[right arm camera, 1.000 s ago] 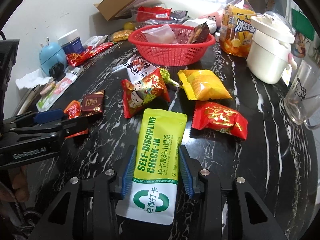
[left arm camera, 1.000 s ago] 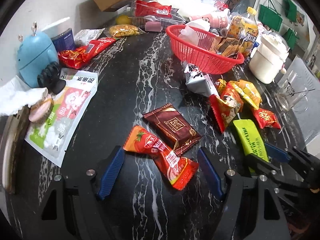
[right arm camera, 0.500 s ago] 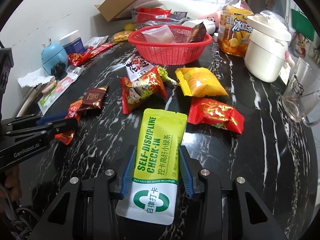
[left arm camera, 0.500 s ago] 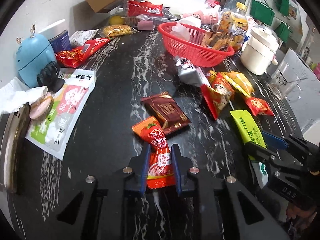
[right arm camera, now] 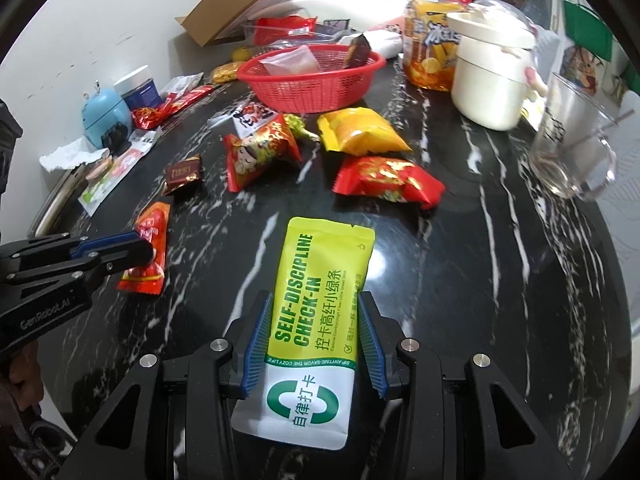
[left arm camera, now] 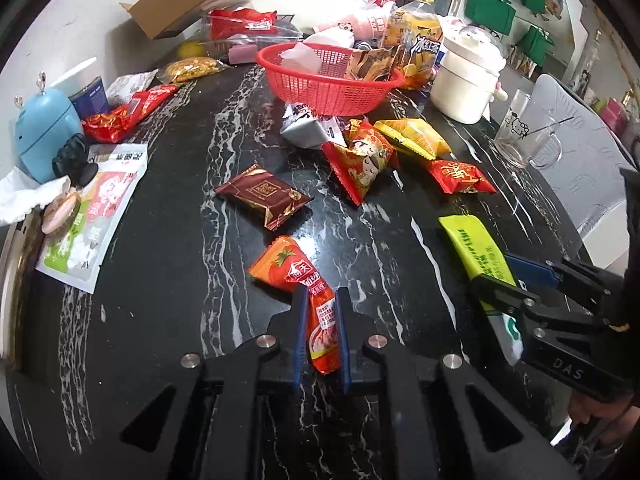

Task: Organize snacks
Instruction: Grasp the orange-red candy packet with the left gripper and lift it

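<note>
My left gripper (left arm camera: 320, 294) is shut on an orange tomato snack packet (left arm camera: 288, 266), which pokes out ahead of the blue pads; the same packet (right arm camera: 152, 232) shows in the right wrist view. My right gripper (right arm camera: 316, 300) is shut on a yellow-green pouch (right arm camera: 324, 276), also seen as the pouch (left arm camera: 476, 248) at the right of the left view. A red basket (left arm camera: 332, 88) with a few packets stands farther back on the black marble table (left arm camera: 200, 160). Loose snacks lie between: a brown packet (left arm camera: 264, 194), a red cartoon packet (left arm camera: 360, 160), a yellow bag (left arm camera: 412, 136), a red packet (left arm camera: 460, 176).
A white pot (left arm camera: 468, 80), a glass mug (left arm camera: 528, 132) and a drink bottle (left arm camera: 416, 44) stand at the right. A blue gadget (left arm camera: 44, 132), a flat white pouch (left arm camera: 96, 216), a cardboard box (left arm camera: 192, 4) and more packets crowd the left and back.
My left gripper closed on the orange packet, which then swung around between the pads. Both grippers shifted across the table; the right kept its hold on the pouch.
</note>
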Demonstrator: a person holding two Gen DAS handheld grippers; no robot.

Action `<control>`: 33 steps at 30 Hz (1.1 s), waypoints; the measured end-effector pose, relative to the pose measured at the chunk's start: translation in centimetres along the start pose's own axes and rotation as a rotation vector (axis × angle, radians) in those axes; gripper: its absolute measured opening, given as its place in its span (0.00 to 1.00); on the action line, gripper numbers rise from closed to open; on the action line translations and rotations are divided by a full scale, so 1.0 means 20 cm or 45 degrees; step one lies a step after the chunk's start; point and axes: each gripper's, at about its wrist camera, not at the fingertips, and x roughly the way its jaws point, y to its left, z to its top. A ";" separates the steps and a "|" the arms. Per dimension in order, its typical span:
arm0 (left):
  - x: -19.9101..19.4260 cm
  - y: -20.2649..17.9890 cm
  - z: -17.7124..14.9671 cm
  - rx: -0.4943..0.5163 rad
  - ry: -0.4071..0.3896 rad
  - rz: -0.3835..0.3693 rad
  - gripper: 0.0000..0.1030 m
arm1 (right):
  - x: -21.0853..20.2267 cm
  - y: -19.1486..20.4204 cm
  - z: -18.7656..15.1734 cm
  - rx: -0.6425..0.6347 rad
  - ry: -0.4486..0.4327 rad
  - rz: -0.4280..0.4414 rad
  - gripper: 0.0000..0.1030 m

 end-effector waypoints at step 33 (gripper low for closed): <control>0.09 -0.08 0.06 0.022 0.018 0.065 0.21 | -0.02 -0.05 -0.02 0.034 -0.033 0.019 0.40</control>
